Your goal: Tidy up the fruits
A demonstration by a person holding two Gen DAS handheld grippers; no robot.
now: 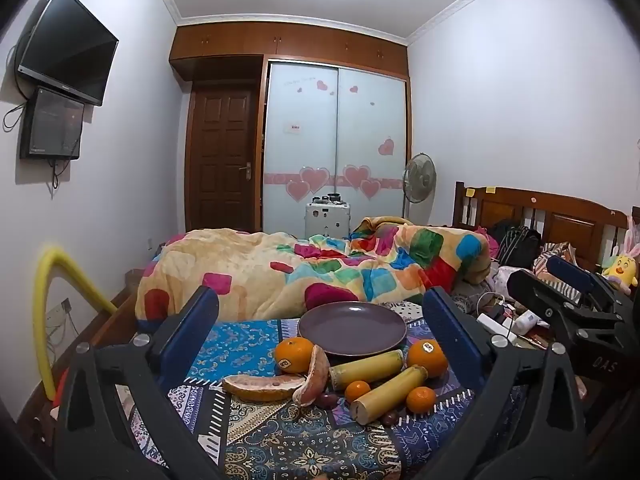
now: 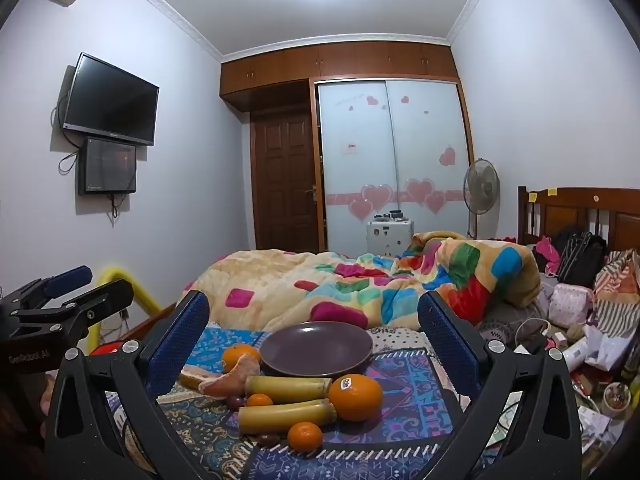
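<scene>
Both jaws apart and empty: left hand-held gripper (image 1: 320,316), right hand-held gripper (image 2: 314,316). On the bed's patterned cloth (image 1: 288,440), fruits (image 1: 348,376) lie before the plate (image 1: 352,328); small dark fruits stay half-hidden, unidentifiable.

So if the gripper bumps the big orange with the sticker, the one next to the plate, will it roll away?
Probably a bit. The big orange is round and sits on soft patterned cloth, so a nudge could roll it, though the cloth may slow it. A yellow stalk piece lies against it and might block one side. Its skin looks smooth, so wide-open pads may slip.
</scene>
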